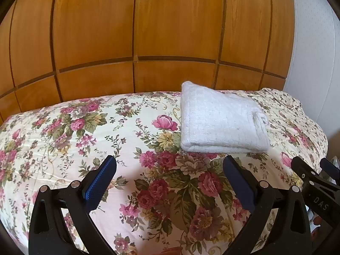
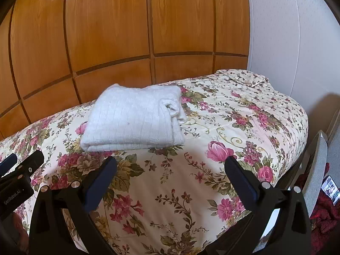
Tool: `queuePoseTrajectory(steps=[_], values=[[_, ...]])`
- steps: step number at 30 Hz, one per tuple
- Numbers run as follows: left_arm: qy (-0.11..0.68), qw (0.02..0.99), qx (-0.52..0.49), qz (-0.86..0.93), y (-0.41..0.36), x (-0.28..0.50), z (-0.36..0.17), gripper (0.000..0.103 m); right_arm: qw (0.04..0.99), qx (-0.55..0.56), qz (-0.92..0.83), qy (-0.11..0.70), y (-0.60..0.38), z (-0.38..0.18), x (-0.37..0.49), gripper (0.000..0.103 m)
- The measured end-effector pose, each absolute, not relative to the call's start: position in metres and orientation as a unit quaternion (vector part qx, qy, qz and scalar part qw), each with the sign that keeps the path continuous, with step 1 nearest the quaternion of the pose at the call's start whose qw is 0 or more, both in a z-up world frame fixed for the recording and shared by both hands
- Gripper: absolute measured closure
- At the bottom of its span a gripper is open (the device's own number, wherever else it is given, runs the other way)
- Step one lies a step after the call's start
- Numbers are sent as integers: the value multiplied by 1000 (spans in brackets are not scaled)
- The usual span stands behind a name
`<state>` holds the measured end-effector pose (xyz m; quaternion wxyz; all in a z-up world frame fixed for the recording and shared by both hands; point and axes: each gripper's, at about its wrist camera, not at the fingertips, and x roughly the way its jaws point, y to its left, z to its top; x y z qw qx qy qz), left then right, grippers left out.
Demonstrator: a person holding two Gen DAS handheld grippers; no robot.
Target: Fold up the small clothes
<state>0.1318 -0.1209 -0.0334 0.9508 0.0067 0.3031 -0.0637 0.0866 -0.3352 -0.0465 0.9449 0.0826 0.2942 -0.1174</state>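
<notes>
My white knit garment (image 1: 221,119) lies folded into a thick, fuzzy, ribbed square on the floral bed (image 1: 85,140); my left gripper (image 1: 170,165) and right gripper (image 2: 170,165) hang released, grasping nothing.

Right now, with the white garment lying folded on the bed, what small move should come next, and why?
Probably none on the garment: it lies in a neat folded stack on the bedspread. Both the left gripper and right gripper are open, empty and short of it, so I would draw them back.
</notes>
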Motion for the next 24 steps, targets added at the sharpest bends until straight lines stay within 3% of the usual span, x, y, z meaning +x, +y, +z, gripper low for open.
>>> queuePoseTrajectory(steps=[24], values=[[320,944,5,-76,-122,135,-39,4,943,83,-113,301,-336,-50,89,2]])
